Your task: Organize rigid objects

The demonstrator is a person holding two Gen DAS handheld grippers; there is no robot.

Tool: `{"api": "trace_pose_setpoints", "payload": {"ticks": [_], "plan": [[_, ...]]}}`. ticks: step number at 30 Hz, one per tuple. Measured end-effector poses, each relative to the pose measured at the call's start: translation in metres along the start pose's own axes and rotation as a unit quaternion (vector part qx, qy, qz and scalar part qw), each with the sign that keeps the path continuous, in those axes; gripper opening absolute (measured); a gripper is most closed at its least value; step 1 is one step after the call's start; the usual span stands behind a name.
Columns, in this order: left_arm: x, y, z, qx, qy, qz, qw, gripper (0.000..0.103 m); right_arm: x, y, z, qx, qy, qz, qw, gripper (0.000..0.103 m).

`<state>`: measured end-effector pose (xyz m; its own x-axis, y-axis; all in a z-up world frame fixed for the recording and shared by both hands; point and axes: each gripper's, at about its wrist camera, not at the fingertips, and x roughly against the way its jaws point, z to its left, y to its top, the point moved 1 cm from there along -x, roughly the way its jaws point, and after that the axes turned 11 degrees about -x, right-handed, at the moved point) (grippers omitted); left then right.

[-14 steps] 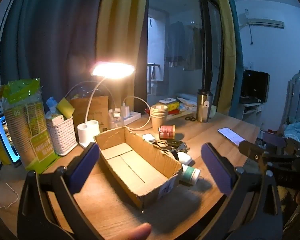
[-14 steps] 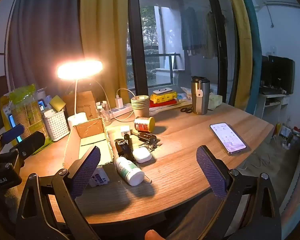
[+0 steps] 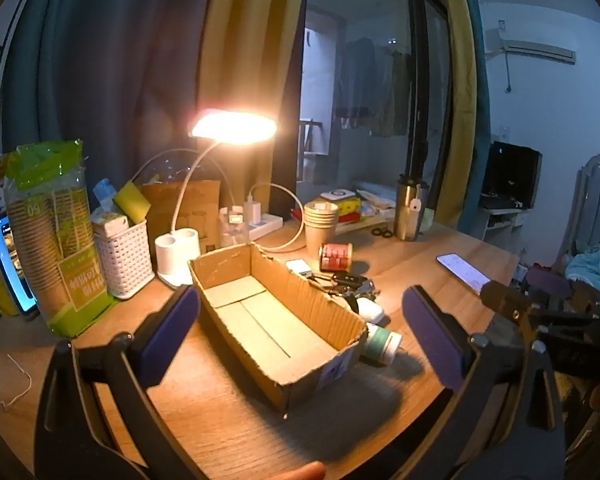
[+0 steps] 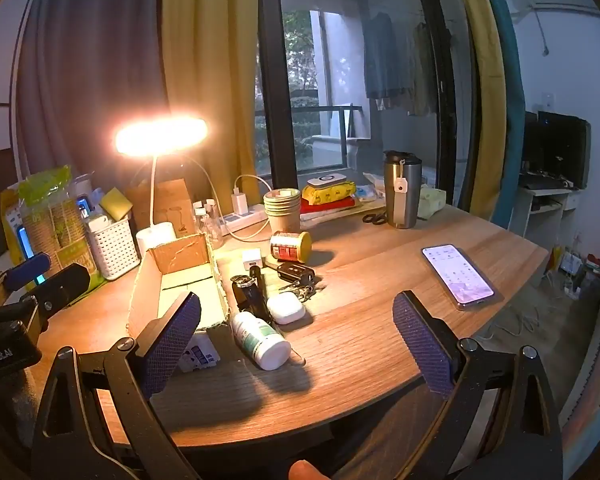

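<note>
i read the left gripper [image 3: 300, 336] as spread to full width, nothing between its pads; the cardboard box [image 3: 276, 320] sits on the wooden table [image 3: 228, 420] directly ahead of it, open side up, interior bare. i read the right gripper [image 4: 296, 344] as spread wide as well, gripping nothing, hovering over the near table edge.

task items, located from the right gripper:
- white pill bottle [image 4: 262, 340]: lying on its side just ahead, close to the left finger, cap toward me.
- white earbud case [image 4: 286, 308]: just beyond the bottle, beside it.
- black cylindrical item [image 4: 250, 292]: beyond the bottle, against the box's right wall; i cannot identify it further.
- car key with key bunch [image 4: 298, 276]: farther ahead, centre.
- red tin with yellow lid [image 4: 290, 246]: on its side, beyond the keys.
- small white charger cube [image 4: 252, 258]: left of the tin, near the box.
- smartphone [image 4: 458, 274]: well to the right, screen lit, apart from the cluster.

all these items lie outside the box. a lit desk lamp [image 4: 160, 136], a stack of paper cups [image 4: 283, 210] and a steel tumbler [image 4: 402, 190] stand at the far side.
</note>
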<state>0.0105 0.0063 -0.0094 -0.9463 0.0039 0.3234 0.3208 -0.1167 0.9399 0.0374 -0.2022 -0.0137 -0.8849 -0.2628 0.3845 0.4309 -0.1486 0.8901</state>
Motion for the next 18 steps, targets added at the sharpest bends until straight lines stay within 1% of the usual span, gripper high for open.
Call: {"api": "trace_pose_setpoints", "payload": {"ticks": [9, 18], "plan": [[0.0011, -0.0002, -0.0006, -0.003, 0.004, 0.001, 1.0000, 0.103, -0.0003, -0.0051, 0.0013, 0.002, 0.000, 0.002, 1.000, 0.099], [0.0009, -0.0008, 0.0012, -0.003, 0.005, 0.003, 1.0000, 0.103, -0.0019, -0.0031, 0.0029, 0.003, -0.001, 0.003, 1.000, 0.099]]}}
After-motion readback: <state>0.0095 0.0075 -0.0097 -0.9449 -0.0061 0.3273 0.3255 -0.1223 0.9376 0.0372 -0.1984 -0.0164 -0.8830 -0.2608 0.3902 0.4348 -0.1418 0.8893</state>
